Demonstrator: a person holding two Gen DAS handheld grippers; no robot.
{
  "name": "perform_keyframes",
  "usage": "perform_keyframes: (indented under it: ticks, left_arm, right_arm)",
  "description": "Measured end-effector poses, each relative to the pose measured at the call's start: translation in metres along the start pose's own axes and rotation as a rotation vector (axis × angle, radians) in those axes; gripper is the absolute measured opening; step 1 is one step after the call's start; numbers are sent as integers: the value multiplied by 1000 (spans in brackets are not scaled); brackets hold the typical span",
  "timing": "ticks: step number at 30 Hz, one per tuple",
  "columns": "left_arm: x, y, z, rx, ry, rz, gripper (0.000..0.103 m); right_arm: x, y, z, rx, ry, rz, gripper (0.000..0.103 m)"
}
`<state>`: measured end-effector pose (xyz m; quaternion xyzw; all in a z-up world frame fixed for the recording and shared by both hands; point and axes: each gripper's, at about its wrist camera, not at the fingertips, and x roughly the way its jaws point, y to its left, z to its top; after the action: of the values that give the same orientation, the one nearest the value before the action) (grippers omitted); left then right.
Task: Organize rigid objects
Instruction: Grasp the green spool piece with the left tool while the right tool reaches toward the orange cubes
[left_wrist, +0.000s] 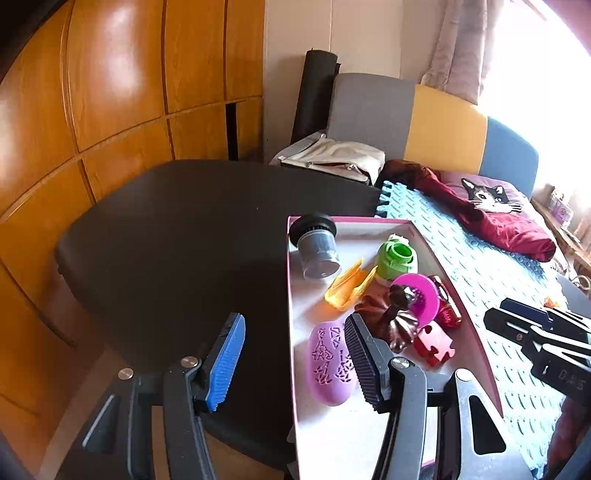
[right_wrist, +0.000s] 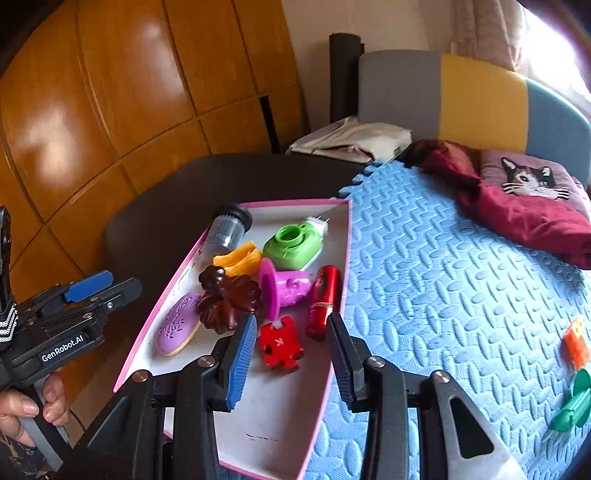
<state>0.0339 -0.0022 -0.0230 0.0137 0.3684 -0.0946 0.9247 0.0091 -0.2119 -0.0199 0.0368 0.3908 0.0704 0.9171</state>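
Both hand-held grippers, left and right, gape empty over the pink-rimmed tray.

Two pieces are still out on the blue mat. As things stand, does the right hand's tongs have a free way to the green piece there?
Probably yes. The green piece lies on the bare blue mat beside an orange piece, with nothing over it. The right tongs stand open and empty above the tray.

Pink-rimmed white tray, red puzzle piece, blue herringbone-embossed mat
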Motion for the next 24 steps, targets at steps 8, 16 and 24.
perform_keyframes:
  ticks: [8,16,24]
  left_arm:
    - [-11,-11,3,29,-21,-20,57]
    - [-20,-26,9,65,-41,-60,57]
    - [-26,-58,21,147,-69,-90,66]
  right_arm:
    - [-22,-31,-5,64,-35,-60,41]
    - [-41,-89,-18,161,-33,-172,42]
    - [-87,-167,-38,284,-80,-363,42]
